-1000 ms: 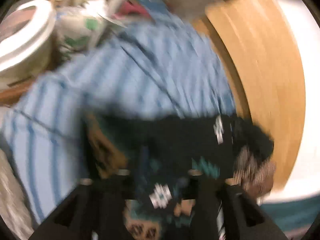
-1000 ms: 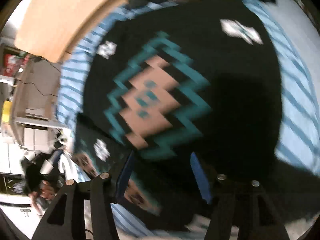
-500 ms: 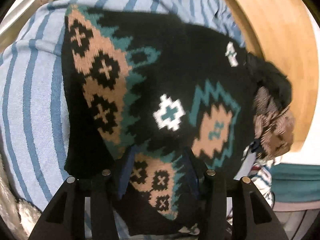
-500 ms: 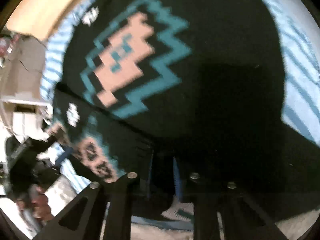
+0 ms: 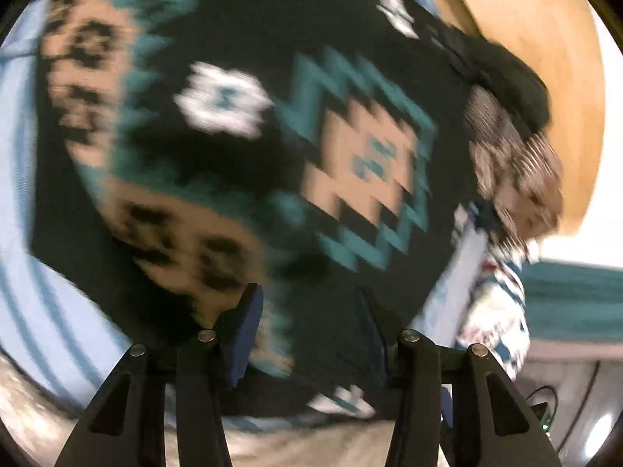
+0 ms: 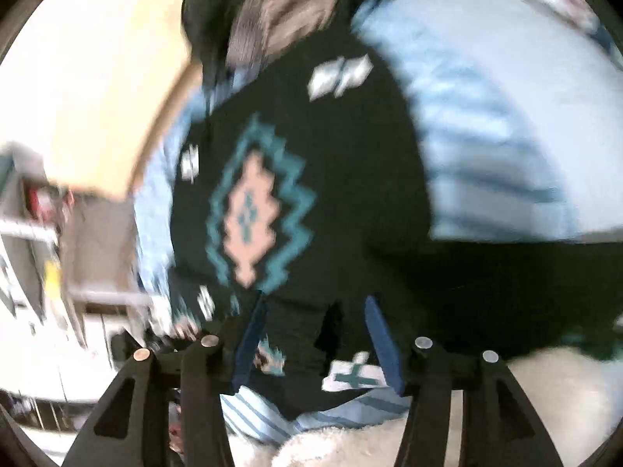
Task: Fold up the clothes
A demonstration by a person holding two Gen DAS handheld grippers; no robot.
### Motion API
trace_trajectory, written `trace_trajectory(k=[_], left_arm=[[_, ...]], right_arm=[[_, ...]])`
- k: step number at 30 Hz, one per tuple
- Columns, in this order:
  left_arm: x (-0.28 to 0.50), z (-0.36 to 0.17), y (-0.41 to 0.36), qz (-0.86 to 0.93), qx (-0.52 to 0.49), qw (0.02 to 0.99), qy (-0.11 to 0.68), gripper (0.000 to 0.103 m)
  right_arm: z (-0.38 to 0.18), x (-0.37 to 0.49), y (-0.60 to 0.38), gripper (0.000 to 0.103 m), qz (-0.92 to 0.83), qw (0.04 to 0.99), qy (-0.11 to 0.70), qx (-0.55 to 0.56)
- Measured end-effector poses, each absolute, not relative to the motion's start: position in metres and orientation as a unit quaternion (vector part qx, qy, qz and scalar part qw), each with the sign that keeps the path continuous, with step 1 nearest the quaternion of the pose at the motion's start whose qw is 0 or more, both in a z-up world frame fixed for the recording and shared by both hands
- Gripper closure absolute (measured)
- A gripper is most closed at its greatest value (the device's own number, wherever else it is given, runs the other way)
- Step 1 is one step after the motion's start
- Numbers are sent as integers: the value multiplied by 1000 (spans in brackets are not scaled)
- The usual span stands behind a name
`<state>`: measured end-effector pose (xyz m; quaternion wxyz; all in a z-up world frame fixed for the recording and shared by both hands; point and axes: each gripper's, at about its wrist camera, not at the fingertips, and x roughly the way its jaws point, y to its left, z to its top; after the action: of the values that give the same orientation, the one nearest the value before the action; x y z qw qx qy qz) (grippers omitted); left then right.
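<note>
Fingers of the left gripper (image 5: pixel 307 323) stand apart, with the near edge of the black knitted sweater with teal, tan and white diamond motifs (image 5: pixel 350 163) lying between them; no pinch shows, so I judge it open. The right gripper (image 6: pixel 315 334) likewise stands spread over the sweater's near hem (image 6: pixel 296 210), blue pads clear of the cloth. Beneath, a pale blue striped cloth (image 6: pixel 486 124) is spread, probably as a folding surface over the round wooden table (image 5: pixel 545 39). Both tools sit at the same near edge, suiting either a fresh pinch or a release after a fold; blur hides which.
</note>
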<state>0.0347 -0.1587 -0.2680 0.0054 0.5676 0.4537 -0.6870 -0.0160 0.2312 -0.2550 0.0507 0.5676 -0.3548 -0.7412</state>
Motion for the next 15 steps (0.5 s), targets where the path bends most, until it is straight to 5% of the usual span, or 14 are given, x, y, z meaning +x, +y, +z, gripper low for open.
trace_trajectory(k=[3, 11, 15], left_arm=[[23, -245, -117, -700, 565, -45, 434, 36], [28, -217, -59, -710, 555, -66, 428, 36], [37, -210, -50, -712, 555, -72, 424, 36]], right_arm=[[-263, 20, 281, 42, -733, -43, -379, 563], [-283, 117, 412, 33, -678, -289, -426, 525], [-278, 122, 425, 30, -694, -280, -446, 491]])
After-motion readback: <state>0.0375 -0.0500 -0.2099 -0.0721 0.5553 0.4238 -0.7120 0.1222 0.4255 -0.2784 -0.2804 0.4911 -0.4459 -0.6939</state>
